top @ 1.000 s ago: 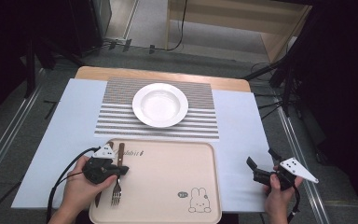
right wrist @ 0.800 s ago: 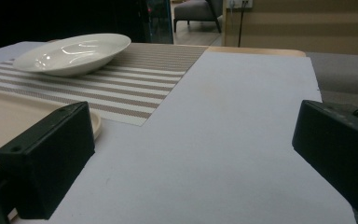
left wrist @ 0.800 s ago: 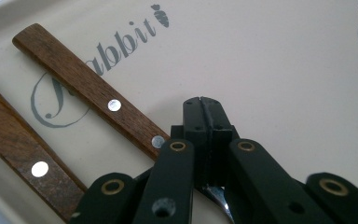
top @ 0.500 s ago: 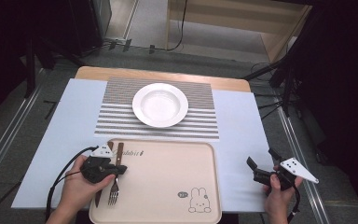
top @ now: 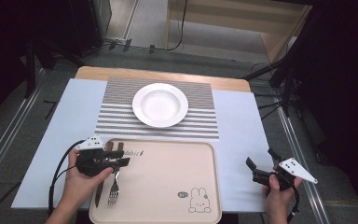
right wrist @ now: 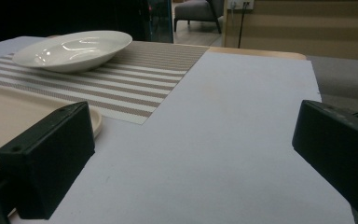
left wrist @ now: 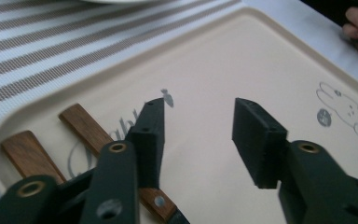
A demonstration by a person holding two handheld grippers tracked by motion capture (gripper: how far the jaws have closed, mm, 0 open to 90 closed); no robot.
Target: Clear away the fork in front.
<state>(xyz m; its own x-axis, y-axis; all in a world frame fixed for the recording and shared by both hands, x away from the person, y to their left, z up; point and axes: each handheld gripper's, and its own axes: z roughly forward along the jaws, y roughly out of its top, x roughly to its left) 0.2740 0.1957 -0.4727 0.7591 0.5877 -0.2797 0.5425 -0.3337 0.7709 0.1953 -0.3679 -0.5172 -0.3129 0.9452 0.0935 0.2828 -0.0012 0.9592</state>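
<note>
My left gripper point(top: 123, 157) hovers low over the left end of a beige tray point(top: 168, 186). Its jaws have just been opening and now stand apart point(left wrist: 200, 135), with bare tray between the pads. A fork point(top: 114, 186) and a knife point(top: 99, 193), both with wooden handles, lie side by side on the tray. The fork's handle point(left wrist: 86, 126) runs under one jaw, and the knife's handle point(left wrist: 25, 154) lies beside it. Off the tray's right edge, my right gripper point(top: 261, 158) is held open with nothing between its fingers point(right wrist: 193, 154).
A white deep plate point(top: 160, 104) sits on a striped placemat point(top: 200, 126) beyond the tray. A pale cover point(top: 242, 130) lies over the table. The tray carries a rabbit drawing point(top: 196, 204) at its near right. Table edges drop off to a dark floor.
The left gripper's jaws, shut before, now stand apart over the fork's handle. The fork, the knife and the right gripper have not visibly moved.
</note>
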